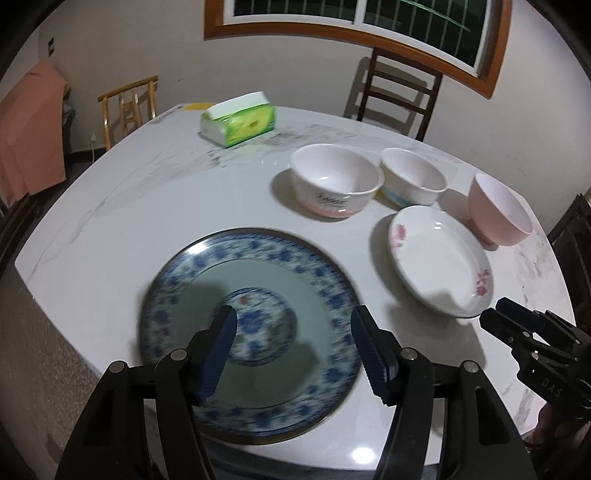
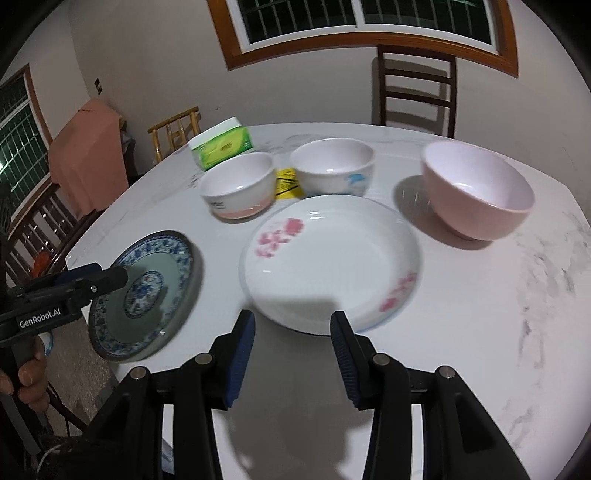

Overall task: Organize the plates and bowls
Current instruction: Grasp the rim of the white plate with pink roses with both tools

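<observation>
Black plastic arms with blue ribbed pads form the left hand-held gripper (image 1: 291, 350), which is released, its two fingers spread apart above the round blue-and-white patterned plate with a grey-green ring (image 1: 251, 332); this plate lies flat near the front left corner of the white marble-patterned bench (image 1: 147, 192). The right hand-held gripper (image 2: 293, 354) is released too, with nothing between its fingers, and it is just in front of the near rim of the shallow white plate with pink flower prints (image 2: 332, 258), which lies to the right of the blue plate, well apart from it. Behind the white plate three bowls stand upright in a row: a white bowl with a pink band at the bottom (image 2: 238, 190), a white bowl with a blue mark (image 2: 332, 168), and a plain pink bowl (image 2: 476, 192) at the right. A small yellow packet (image 2: 288, 183) lies between the two white bowls. Farther back on the bench there is a green and white pack of paper tissues (image 1: 240, 120). Dark wooden chair (image 2: 415, 88) stands behind the bench, under a window with a wooden frame (image 2: 369, 29).
</observation>
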Tool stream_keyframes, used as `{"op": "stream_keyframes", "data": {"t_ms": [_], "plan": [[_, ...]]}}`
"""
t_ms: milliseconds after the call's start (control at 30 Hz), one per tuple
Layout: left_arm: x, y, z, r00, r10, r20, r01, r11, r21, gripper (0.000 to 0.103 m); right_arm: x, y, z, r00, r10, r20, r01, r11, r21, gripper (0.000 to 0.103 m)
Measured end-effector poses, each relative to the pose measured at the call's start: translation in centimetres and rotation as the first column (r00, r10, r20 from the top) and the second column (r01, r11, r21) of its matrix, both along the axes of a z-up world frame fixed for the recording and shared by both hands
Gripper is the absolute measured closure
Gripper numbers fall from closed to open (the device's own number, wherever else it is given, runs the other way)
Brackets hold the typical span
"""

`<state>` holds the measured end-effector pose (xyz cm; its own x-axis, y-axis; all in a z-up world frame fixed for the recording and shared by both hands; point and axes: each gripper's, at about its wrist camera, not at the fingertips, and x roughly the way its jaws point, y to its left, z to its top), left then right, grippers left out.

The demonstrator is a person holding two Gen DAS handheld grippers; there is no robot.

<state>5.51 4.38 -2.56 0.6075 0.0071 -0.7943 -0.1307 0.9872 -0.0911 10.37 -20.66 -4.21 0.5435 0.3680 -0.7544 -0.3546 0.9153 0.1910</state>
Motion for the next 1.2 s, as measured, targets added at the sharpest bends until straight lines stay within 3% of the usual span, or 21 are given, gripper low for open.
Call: {"op": "stream_keyframes", "data": {"t_ms": [367, 800, 933, 1200], "plan": [[2.1, -4.3, -0.3, 0.999, -0.034, 0.008, 0.034, 0.999, 0.032, 0.039, 3.6, -4.7, -1.4, 0.999, -0.041, -0.027, 0.043, 0.998, 0.054, 0.06], [7.0, -5.9, -2.2, 0.993, -0.115, -0.02, 0.114, 0.992, -0.06, 0.039, 6.1, -6.7, -3.4, 0.991, -0.121, -0.047, 0.124, 0.99, 0.061, 0.06], [9.1, -6.8, -3.3, 0.987, -0.154, -0.038, 0.15, 0.985, -0.085, 0.042, 7.4, -6.7, -4.2, 0.989, -0.127, -0.072, 0.131, 0.99, 0.059, 0.069], [11.7, -6.9, -5.0, 0.981, -0.179, -0.078, 0.169, 0.977, -0.13, 0.052, 9.3, -6.2, -5.3, 0.987, -0.12, -0.103, 0.128, 0.989, 0.074, 0.077]]}}
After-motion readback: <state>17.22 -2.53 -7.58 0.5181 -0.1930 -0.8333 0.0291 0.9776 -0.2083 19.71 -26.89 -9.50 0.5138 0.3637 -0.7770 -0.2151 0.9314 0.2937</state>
